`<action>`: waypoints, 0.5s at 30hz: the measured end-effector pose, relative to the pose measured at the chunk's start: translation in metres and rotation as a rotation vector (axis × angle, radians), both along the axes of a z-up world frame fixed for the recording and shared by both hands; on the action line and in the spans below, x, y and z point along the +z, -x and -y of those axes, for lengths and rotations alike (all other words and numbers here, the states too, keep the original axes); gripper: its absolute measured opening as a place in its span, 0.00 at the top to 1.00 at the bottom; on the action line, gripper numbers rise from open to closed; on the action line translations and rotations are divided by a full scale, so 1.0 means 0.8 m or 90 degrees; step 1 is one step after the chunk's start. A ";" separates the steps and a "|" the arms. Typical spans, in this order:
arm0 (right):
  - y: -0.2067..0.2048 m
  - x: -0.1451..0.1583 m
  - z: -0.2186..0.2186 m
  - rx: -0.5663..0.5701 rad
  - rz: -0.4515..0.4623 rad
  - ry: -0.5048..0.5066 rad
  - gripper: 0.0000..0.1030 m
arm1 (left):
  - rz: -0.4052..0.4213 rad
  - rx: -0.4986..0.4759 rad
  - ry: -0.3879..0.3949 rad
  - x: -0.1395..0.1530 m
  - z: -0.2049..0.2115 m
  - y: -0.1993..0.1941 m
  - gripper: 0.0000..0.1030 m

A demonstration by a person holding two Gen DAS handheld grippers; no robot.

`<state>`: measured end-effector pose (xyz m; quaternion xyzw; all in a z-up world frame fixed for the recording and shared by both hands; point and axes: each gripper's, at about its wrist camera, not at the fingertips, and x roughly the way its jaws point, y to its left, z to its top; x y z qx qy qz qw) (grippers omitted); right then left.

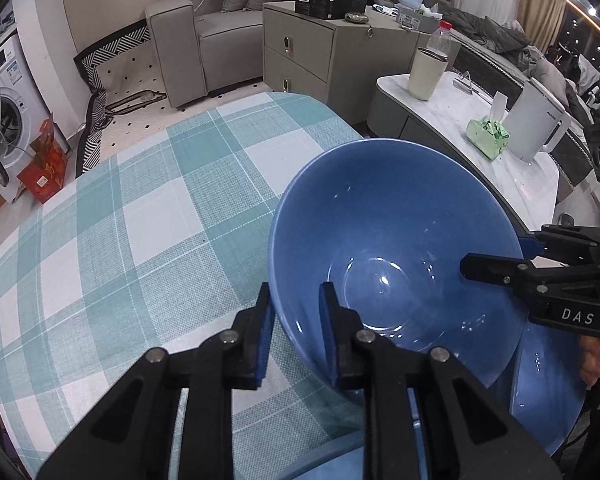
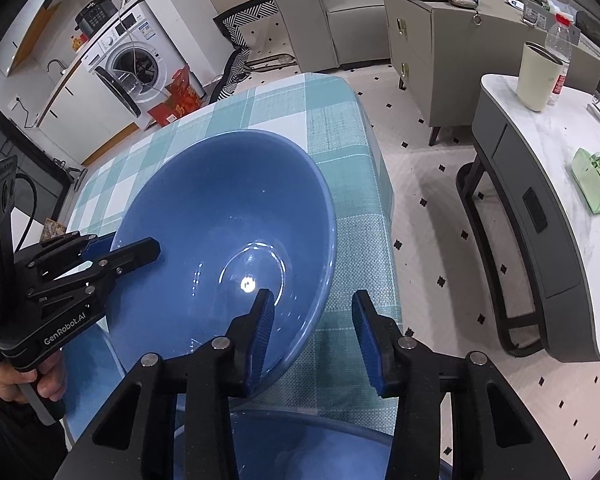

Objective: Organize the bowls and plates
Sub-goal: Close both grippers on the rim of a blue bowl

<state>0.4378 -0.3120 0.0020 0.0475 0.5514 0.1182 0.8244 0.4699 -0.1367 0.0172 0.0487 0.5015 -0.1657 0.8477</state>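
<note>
A large blue bowl (image 1: 396, 252) is held tilted above the checked tablecloth (image 1: 140, 220); it also shows in the right wrist view (image 2: 228, 216). My left gripper (image 1: 294, 328) straddles its near-left rim, one pad outside and one inside, apparently gripping it. My right gripper (image 2: 312, 336) straddles the opposite rim with a wide gap between its pads, open. It also shows in the left wrist view (image 1: 500, 256). A blue plate (image 1: 548, 392) lies under the bowl. Another blue dish (image 2: 300, 448) lies at the near table edge.
A white marble side table (image 1: 500, 152) stands to the right with a cream cup (image 1: 426, 74), a bottle, a green tissue pack (image 1: 488, 134) and a white kettle (image 1: 536, 124). A grey cabinet (image 1: 320, 56) and sofa stand beyond. A washing machine (image 2: 136, 64) is far left.
</note>
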 end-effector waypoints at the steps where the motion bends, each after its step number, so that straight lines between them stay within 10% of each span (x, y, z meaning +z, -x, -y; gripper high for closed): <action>1: 0.000 0.000 -0.001 0.002 0.001 0.001 0.62 | 0.001 -0.001 0.000 0.001 0.001 0.000 0.83; 15: 0.009 0.007 -0.018 0.024 0.030 0.045 0.80 | 0.013 -0.003 -0.004 0.006 0.002 0.005 0.84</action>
